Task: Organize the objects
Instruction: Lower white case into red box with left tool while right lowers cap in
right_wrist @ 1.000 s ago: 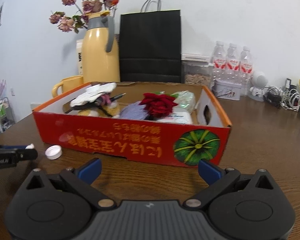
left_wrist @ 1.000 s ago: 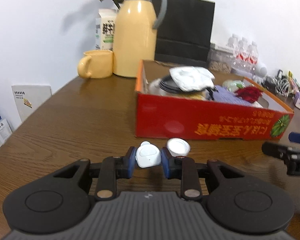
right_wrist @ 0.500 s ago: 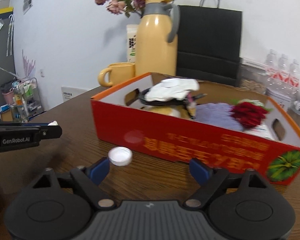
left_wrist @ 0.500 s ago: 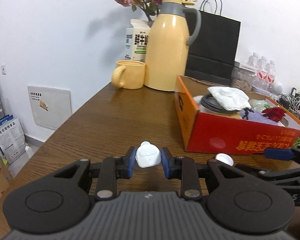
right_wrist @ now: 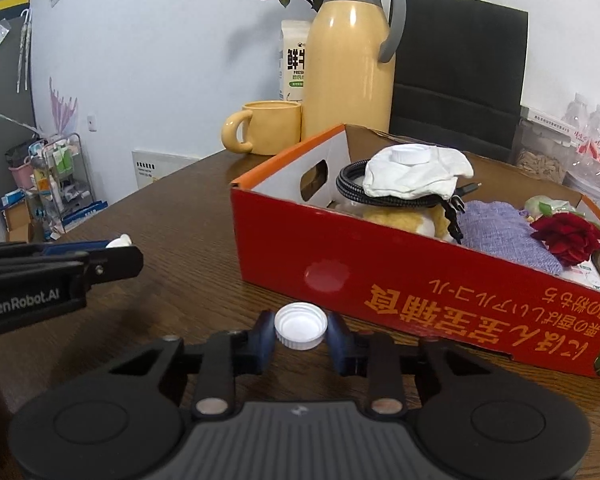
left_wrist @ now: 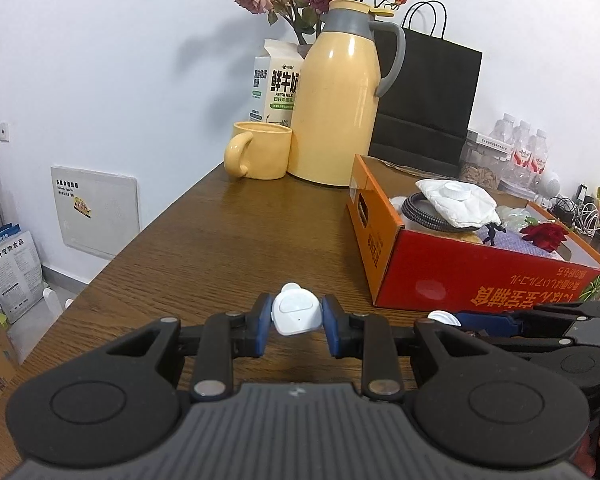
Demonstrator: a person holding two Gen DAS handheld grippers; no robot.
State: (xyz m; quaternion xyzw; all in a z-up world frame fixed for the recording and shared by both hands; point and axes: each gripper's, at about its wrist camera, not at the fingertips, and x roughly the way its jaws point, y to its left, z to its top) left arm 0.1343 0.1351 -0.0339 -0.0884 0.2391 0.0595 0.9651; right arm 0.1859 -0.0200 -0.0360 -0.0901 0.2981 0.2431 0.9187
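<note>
My left gripper [left_wrist: 296,322] is shut on a small white plastic device [left_wrist: 296,314] and holds it above the wooden table [left_wrist: 228,240]. It also shows at the left of the right wrist view [right_wrist: 116,246]. My right gripper [right_wrist: 300,338] has closed its blue pads around a white bottle cap [right_wrist: 300,326] that lies open side up on the table, just in front of the red cardboard box [right_wrist: 400,280]. The cap shows in the left wrist view [left_wrist: 444,317] too. The box holds a white cloth [right_wrist: 416,172], a black cable, a purple cloth and a red rose [right_wrist: 568,236].
A yellow thermos jug [left_wrist: 340,112], a yellow mug [left_wrist: 260,156], a milk carton [left_wrist: 278,84] and a black paper bag [left_wrist: 432,92] stand at the table's far end. Water bottles [left_wrist: 520,152] and cables lie at the far right. The table's left edge drops off [left_wrist: 112,260].
My right gripper moved left up to the cap and closed from wide open onto it. My left gripper swung left and back from the box, still holding the white device.
</note>
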